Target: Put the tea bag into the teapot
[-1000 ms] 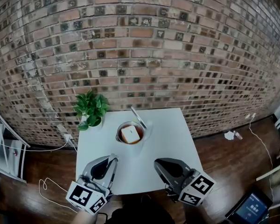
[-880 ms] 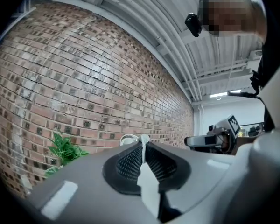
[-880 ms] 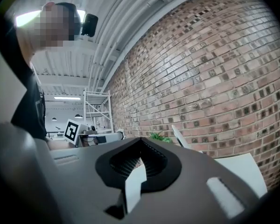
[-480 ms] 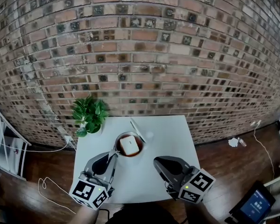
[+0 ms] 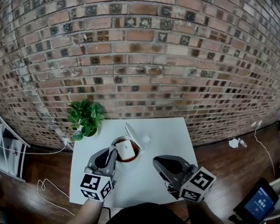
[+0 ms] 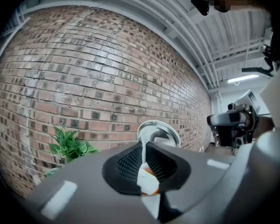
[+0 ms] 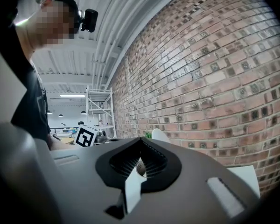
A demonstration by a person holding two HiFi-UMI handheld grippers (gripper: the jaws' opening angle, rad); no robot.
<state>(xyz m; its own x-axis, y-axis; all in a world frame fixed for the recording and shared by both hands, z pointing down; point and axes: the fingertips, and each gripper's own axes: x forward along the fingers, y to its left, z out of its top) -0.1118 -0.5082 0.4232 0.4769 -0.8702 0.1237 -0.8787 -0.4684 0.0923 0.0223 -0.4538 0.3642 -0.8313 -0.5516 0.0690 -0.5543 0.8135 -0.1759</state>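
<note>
Both pairs of jaws are pressed together, the left gripper (image 5: 115, 149) at the rim of the open glass teapot (image 5: 134, 154), likely to poke down the white square tea bag (image 5: 125, 148) lying inside, the right gripper (image 5: 155, 161) idling clear.

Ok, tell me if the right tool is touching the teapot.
Apart. The head view shows the right tool off to the side of the teapot, with a strip of bare white table between them.
</note>
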